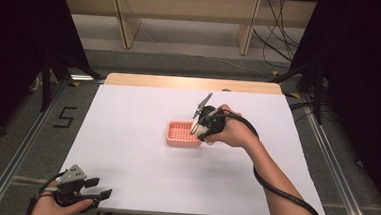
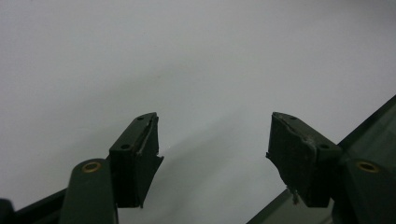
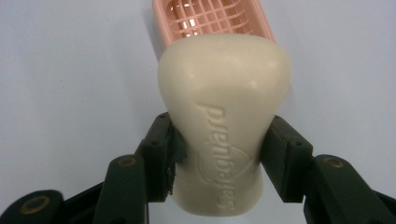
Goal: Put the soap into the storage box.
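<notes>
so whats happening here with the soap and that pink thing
A person works at a white table with a gripper in each hand. The right gripper is clamped on a cream bar of soap and holds it at the near end of a pink slotted soap dish, not yet laid in. The left gripper rests open at the table's near left corner, holding nothing.

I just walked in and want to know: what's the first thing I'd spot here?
The cream soap bar, stamped Safeguard, pinched in the right claw just over the pink soap dish mid-table. Next, the left claw, open with nothing between its jaws, at the near left corner of the white table.
</notes>
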{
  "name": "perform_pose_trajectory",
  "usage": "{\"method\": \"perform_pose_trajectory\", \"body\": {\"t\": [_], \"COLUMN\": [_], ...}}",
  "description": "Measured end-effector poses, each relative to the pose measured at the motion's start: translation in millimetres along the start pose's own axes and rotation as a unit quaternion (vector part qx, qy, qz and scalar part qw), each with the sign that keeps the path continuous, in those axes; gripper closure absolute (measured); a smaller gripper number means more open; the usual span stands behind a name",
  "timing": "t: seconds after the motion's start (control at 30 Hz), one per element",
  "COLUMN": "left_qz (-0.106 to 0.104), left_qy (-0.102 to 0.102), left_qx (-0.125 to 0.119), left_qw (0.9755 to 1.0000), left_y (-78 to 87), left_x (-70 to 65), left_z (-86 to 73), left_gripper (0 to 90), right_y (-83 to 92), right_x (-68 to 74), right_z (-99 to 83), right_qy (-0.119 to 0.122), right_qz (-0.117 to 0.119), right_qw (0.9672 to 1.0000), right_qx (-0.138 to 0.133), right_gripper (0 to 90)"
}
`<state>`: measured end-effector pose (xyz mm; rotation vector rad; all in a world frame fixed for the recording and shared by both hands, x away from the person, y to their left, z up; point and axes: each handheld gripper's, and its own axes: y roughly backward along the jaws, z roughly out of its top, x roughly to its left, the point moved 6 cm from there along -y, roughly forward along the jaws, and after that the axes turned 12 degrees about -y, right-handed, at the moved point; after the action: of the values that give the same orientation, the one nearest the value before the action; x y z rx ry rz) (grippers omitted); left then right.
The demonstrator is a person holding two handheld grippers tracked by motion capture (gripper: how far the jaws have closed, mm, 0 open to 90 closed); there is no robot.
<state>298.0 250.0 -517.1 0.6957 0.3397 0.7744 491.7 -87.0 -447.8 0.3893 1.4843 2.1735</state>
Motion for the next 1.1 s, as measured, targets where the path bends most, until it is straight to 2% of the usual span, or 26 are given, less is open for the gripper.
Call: {"method": "perform_pose_trajectory", "body": {"t": [0.03,0.07,0.1,0.2,0.37,0.4,0.43,0.5,0.67,0.73,0.8,0.83,0.87,0.9,0.93,1.03,1.1], "left_qz": [0.0,0.0,0.0,0.001,0.0,0.0,0.0,0.0,0.001,0.004,0.004,0.003,0.003,0.004,0.003,0.003,0.003], "left_qy": [0.0,0.0,0.0,0.0,0.0,0.0,0.0,0.0,-0.001,0.0,0.0,0.0,0.0,-0.001,0.0,0.0,0.0], "left_qx": [0.0,0.0,0.0,0.0,-0.001,-0.001,-0.001,-0.001,0.0,-0.004,-0.004,-0.005,-0.004,-0.003,-0.004,-0.005,-0.004], "left_qw": [1.0,1.0,1.0,1.0,1.0,1.0,1.0,1.0,1.0,1.0,1.0,1.0,1.0,1.0,1.0,1.0,1.0], "left_y": [-0.1,-0.1,-0.1,-0.1,-0.1,-0.1,0.0,-0.1,0.1,-0.5,-0.4,-0.5,-0.5,-0.4,-0.6,-0.6,-0.7], "left_x": [0.0,0.0,-0.1,0.0,0.1,0.2,0.1,0.1,0.3,0.3,0.4,0.2,0.2,0.4,0.2,0.2,0.1], "left_z": [0.0,0.0,0.0,0.0,-0.1,0.0,0.0,-0.1,-0.1,0.2,0.2,0.3,0.2,0.1,0.2,0.3,0.2], "left_gripper": [33.2,33.2,33.2,33.2,33.2,33.2,33.2,33.2,33.2,33.2,33.2,33.2,33.2,33.2,33.2,33.2,33.2], "right_y": [0.5,0.2,0.5,0.2,-0.1,0.2,0.1,-0.6,-0.7,-1.8,-2.0,-2.3,-2.3,-2.5,-3.1,-3.6,-4.2], "right_x": [-0.3,-1.5,-0.8,-2.8,-4.2,-4.5,-3.8,-6.1,-7.6,-10.8,-11.1,-8.4,-8.3,-6.6,-8.0,-7.5,-9.1], "right_z": [0.3,2.0,2.3,4.9,7.2,7.4,7.4,9.3,9.8,10.8,11.5,12.2,12.4,12.1,13.2,13.7,14.7], "right_qy": [-0.005,0.0,-0.007,0.002,-0.005,-0.002,-0.011,-0.003,-0.007,0.01,0.013,0.002,0.003,-0.012,0.0,-0.003,0.002], "right_qz": [-0.003,-0.003,-0.005,-0.006,-0.01,-0.004,-0.004,-0.005,-0.006,-0.015,-0.012,-0.004,-0.003,-0.005,-0.005,-0.002,-0.01], "right_qw": [1.0,1.0,1.0,0.9999,0.9999,1.0,0.9999,0.9999,0.9999,0.9998,0.9998,1.0,1.0,0.9999,0.9999,1.0,0.9999], "right_qx": [0.002,-0.004,-0.003,-0.009,-0.008,-0.003,-0.005,-0.012,-0.003,-0.007,-0.004,-0.007,-0.007,-0.009,-0.013,-0.007,-0.009], "right_gripper": [50.5,50.4,50.5,50.4,50.4,50.4,50.4,50.4,50.4,50.4,50.4,50.4,50.4,50.4,50.4,50.4,50.5]}}
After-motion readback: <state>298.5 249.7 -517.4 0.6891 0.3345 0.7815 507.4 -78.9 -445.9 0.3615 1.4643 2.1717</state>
